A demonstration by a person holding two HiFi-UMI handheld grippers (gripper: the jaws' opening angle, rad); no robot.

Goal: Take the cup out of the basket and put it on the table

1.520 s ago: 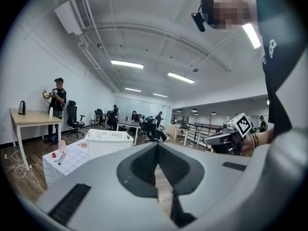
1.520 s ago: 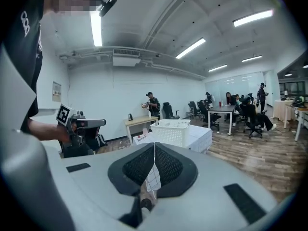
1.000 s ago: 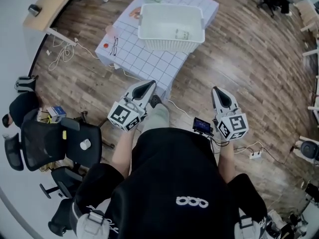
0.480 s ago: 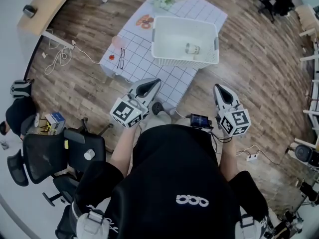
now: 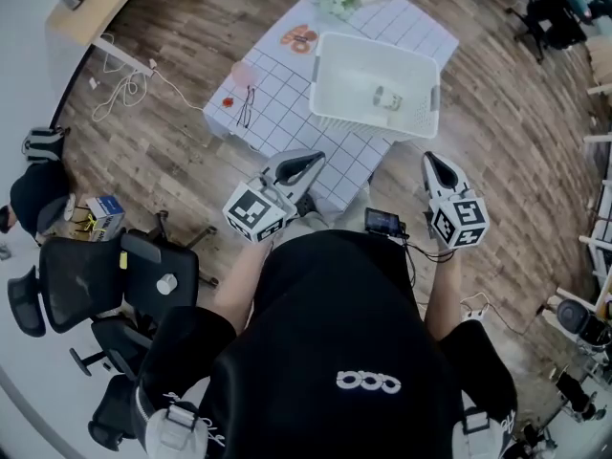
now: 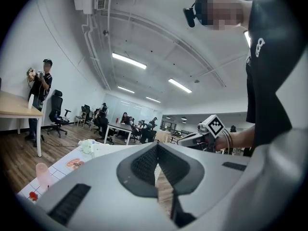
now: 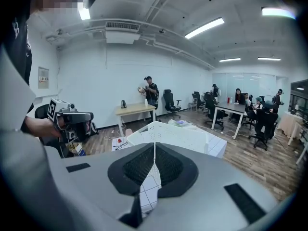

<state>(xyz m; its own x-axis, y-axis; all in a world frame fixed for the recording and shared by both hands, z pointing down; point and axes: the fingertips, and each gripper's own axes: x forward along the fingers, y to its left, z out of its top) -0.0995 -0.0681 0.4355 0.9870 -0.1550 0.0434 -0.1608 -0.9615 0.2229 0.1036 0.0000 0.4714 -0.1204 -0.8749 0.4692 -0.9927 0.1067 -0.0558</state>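
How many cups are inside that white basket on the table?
1. The cup sits on the floor of the basket, right of centre in the head view. The basket's near wall could hide something small.

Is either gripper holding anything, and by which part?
Nothing is held: left gripper and right gripper are shut, empty; the cup is inside the basket.

Basket [image 5: 371,126] and glasses [image 5: 247,104] on table [image 5: 287,89]
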